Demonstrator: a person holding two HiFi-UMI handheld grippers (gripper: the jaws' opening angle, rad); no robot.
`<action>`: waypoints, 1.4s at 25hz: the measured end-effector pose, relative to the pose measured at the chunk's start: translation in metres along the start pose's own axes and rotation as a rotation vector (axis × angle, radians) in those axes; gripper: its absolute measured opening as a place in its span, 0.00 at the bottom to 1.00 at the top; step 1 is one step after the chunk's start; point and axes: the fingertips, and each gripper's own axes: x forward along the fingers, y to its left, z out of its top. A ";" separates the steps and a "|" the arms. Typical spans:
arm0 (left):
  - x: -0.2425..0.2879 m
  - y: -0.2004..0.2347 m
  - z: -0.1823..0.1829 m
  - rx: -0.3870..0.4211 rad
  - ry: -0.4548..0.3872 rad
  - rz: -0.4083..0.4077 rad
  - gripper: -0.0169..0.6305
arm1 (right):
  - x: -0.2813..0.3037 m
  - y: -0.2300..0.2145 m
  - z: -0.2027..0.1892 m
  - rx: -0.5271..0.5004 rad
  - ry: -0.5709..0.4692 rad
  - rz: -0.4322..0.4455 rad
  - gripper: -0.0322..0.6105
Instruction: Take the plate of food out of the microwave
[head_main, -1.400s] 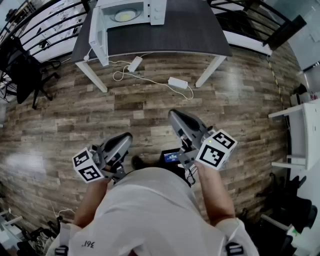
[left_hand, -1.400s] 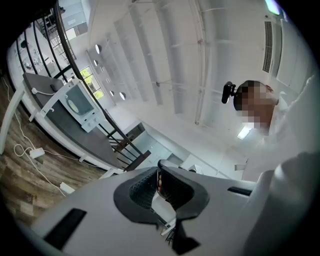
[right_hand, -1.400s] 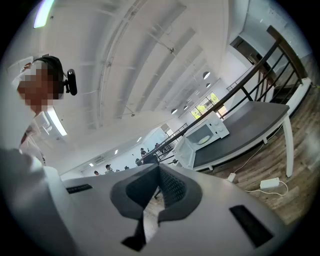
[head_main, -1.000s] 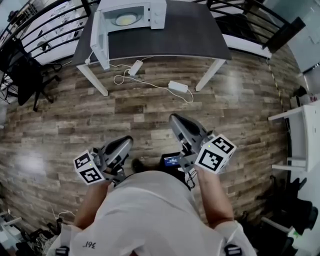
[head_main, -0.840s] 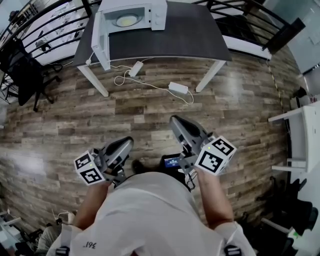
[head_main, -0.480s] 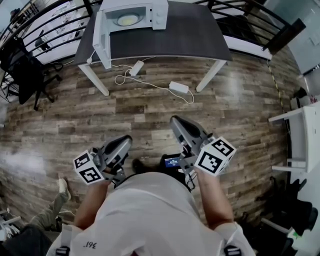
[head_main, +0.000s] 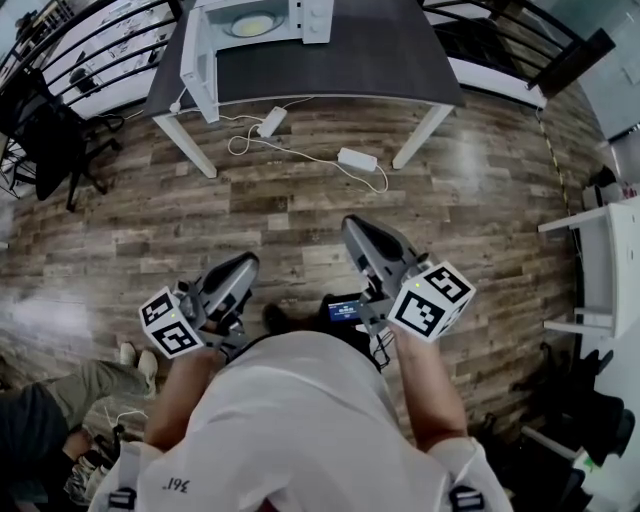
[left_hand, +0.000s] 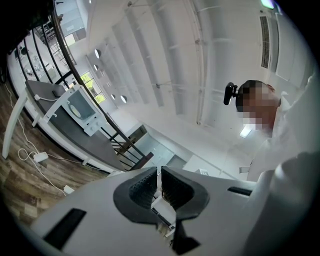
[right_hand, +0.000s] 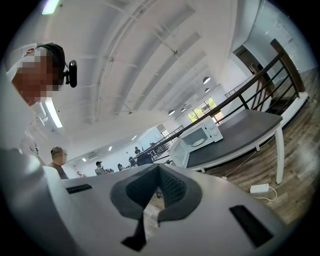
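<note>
Wood-plank flooring (head_main: 300, 200) runs across an open room edged with black railings, and well ahead of the person stands a long dark-topped table on white legs (head_main: 370, 50). At its left end sits a white microwave oven (head_main: 262, 18) with its door swung wide to the left. Inside rests the pale round plate of food (head_main: 252, 26), well apart from both tools.

I'd judge that plate stiff, smooth and fairly weighty. It looks likely to slip under a light pinch and to spill if tipped, so the near rim is the place to bite, keeping it level.

Held low by the body, the left gripper (head_main: 238, 272) and the right gripper (head_main: 358, 232) each have their ribbed pads brought together on nothing.

From above you get white cables and power adapters (head_main: 357, 160) under the table, plus another person's legs at lower left. Only the right gripper view looks into the oven side-on and shows distant people. The left gripper view is mostly ceiling, with the microwave small and far off.
</note>
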 end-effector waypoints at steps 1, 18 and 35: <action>0.000 -0.001 -0.001 -0.001 0.000 -0.001 0.07 | -0.002 -0.001 -0.001 -0.001 0.001 -0.005 0.05; 0.025 0.006 -0.002 0.005 -0.027 0.060 0.07 | -0.021 -0.031 0.021 -0.019 -0.024 -0.021 0.11; 0.083 0.027 -0.014 0.025 -0.084 0.170 0.08 | -0.027 -0.104 0.045 0.013 0.016 -0.003 0.16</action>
